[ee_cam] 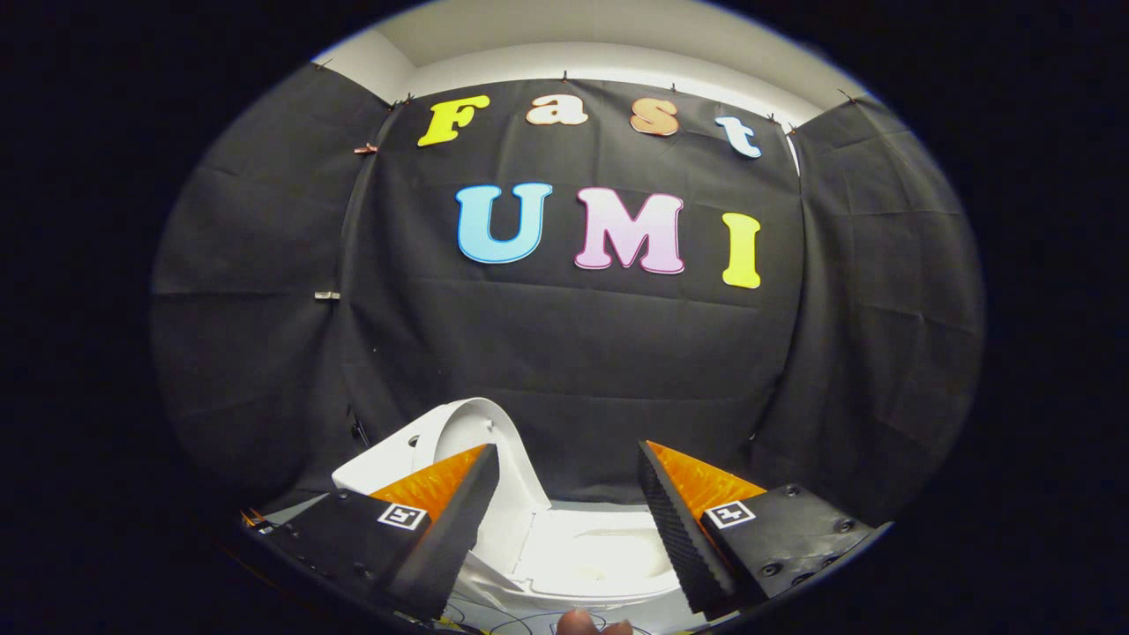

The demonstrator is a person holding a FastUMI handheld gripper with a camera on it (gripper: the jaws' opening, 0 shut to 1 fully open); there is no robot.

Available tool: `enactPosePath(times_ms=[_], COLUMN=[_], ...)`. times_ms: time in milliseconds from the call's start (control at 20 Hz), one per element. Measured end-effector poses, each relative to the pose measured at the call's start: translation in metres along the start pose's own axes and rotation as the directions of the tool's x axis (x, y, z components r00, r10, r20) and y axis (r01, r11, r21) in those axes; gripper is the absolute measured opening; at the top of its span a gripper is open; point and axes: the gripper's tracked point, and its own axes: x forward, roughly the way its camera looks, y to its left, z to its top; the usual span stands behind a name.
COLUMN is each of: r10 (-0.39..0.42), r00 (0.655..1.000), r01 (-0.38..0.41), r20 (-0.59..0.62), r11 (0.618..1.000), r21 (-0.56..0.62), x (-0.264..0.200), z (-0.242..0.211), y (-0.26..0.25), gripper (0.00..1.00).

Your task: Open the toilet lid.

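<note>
Gripper [569, 459] fingers spread wide, released, nothing between them. Toilet [600, 556] sits low between the fingers, bowl open. Lid [481, 432] is raised, tilted back toward 11 o'clock, just behind the left finger's tip. Fingertip of a hand [582, 623] at 6 o'clock, below the bowl.

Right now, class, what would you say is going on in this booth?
A person is working a handheld two-finger gripper over a small white toilet. Its white rounded lid already stands raised, tilted up beyond one finger, and the bowl lies exposed between the fingers. The fingers are spread apart and grip nothing. A fingertip shows just below the bowl.
</note>
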Motion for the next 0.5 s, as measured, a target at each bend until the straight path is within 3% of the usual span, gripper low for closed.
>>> enactPosePath(times_ms=[500], r10=[-0.05], r00=[0.997], r01=[0.049], r20=[0.065], r11=[0.999], r21=[0.021], x=[-0.034], z=[0.038], y=[-0.067], gripper=[0.98])
